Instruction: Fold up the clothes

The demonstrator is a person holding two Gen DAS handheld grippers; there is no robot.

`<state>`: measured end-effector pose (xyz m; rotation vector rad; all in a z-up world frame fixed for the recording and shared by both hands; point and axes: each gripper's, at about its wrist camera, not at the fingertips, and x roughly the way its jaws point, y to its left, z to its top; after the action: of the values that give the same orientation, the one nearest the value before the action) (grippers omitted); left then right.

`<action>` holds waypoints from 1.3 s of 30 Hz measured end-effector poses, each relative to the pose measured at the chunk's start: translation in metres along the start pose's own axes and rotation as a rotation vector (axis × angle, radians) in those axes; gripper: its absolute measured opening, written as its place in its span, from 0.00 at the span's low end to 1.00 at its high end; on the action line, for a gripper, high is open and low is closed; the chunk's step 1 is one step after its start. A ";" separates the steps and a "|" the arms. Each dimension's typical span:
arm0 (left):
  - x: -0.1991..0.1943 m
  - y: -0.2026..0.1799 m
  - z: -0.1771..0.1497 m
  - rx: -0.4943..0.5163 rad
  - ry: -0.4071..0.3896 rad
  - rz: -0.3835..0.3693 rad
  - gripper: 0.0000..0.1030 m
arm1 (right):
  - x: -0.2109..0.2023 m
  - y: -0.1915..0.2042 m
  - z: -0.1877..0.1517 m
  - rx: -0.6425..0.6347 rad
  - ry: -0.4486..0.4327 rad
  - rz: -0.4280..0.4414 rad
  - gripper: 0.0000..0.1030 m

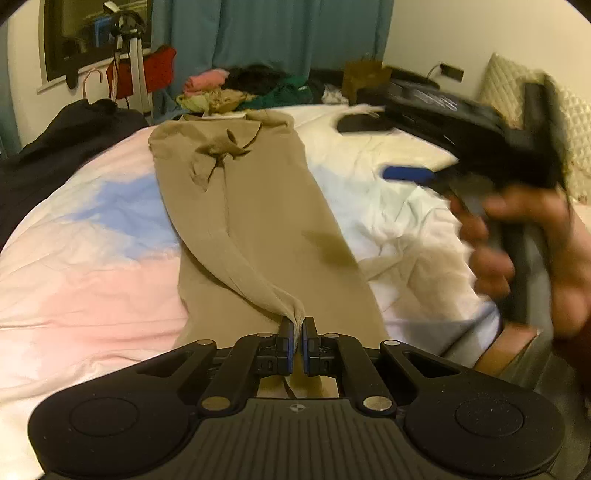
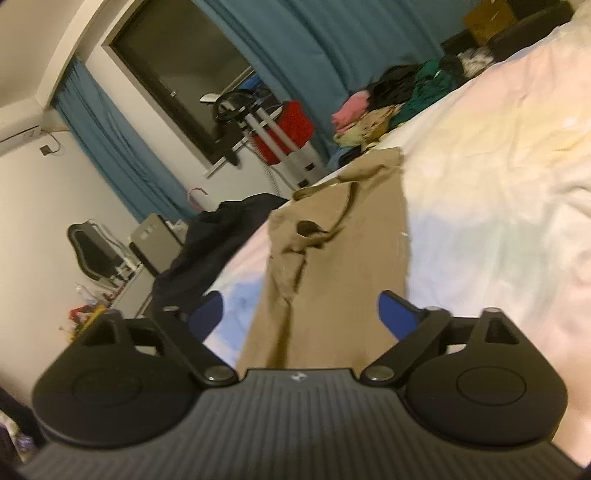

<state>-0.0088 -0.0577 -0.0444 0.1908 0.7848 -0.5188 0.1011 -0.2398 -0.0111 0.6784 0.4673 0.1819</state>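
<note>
The left gripper (image 1: 297, 326) is closed on the near end of the tan trousers (image 1: 258, 206): its two blue pads pinch a bunched fold of the cloth, and this fold rises a little from the bed (image 1: 85, 280). From the pinched point the trousers stretch straight away from the left gripper along the bed, and the waist part lies at the far end, with some dark creases there. To the right of the left gripper, and higher, the right gripper (image 1: 406, 173) is seen blurred, held by a hand (image 1: 524, 251); one blue finger shows clearly. In the right wrist view the right gripper (image 2: 299, 314) has its jaws wide apart with nothing between the pads; the trousers (image 2: 332, 266) lie on the bed in front of it and below it, apart from both fingers. Beyond the far end of the trousers a pile of clothes (image 1: 236, 90) lies at the edge of the bed, before a teal curtain (image 1: 273, 33). Left of the trousers a dark garment (image 2: 218, 236) lies on the bed edge.
</note>
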 end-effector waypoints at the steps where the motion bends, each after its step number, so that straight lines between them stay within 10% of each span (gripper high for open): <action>1: 0.002 -0.003 -0.002 0.014 -0.009 0.005 0.05 | 0.011 0.002 0.009 -0.006 0.014 0.000 0.74; 18: 0.014 0.022 -0.040 0.079 -0.088 -0.107 0.05 | 0.292 -0.033 0.087 -0.077 0.058 -0.252 0.59; 21: 0.017 0.027 -0.042 0.072 -0.074 -0.127 0.05 | 0.305 -0.023 0.090 -0.160 0.068 -0.327 0.07; 34: 0.010 0.033 -0.049 0.092 -0.064 -0.114 0.07 | 0.297 0.003 0.154 -0.431 -0.056 -0.425 0.04; 37: 0.017 0.030 -0.048 0.117 -0.044 -0.103 0.27 | 0.301 -0.010 0.147 -0.405 -0.040 -0.442 0.06; 39: 0.018 0.033 -0.046 0.109 -0.052 -0.106 0.65 | 0.293 -0.015 0.144 -0.360 -0.037 -0.430 0.08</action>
<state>-0.0100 -0.0200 -0.0907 0.2363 0.7186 -0.6655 0.4273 -0.2415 -0.0269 0.2188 0.5179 -0.1507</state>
